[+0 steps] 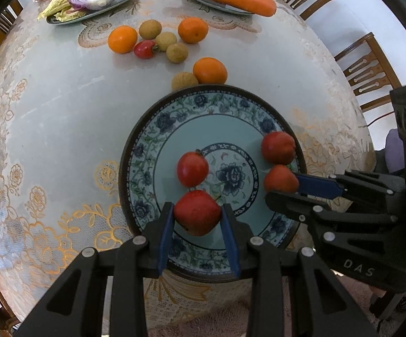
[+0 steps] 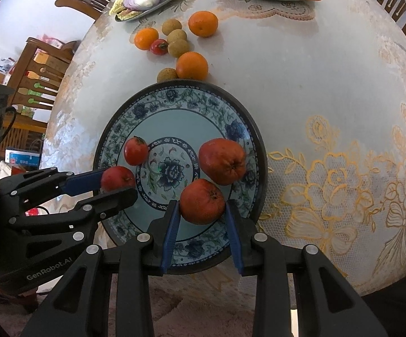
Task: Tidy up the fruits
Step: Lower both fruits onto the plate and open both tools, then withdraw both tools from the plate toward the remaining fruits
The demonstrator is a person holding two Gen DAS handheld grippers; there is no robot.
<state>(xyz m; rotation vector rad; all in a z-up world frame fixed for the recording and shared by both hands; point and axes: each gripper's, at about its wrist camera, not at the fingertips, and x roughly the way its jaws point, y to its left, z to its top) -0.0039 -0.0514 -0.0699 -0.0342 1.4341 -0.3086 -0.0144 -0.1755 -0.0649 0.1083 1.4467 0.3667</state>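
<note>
Lace-covered round tabletop (image 1: 62,118) carries a blue floral ceramic plate (image 1: 146,140). Left tongs (image 1: 198,219) pinch a matte red, round, dimpled fruit (image 1: 197,212) over it. Right tongs (image 2: 203,207) grip another speckled orange-red fruit (image 2: 202,200).

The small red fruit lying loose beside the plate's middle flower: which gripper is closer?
Left. The left gripper, gripping another red fruit, is right beside the small fruit; the right gripper is across the plate.

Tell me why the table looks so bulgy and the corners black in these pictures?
Left wrist view: fisheye lens bows the lace-covered round table, black at the corners. Right wrist view: same bulge, soft daylight, faint sheen on the blue floral plate; the fruit stays sharp.
</note>
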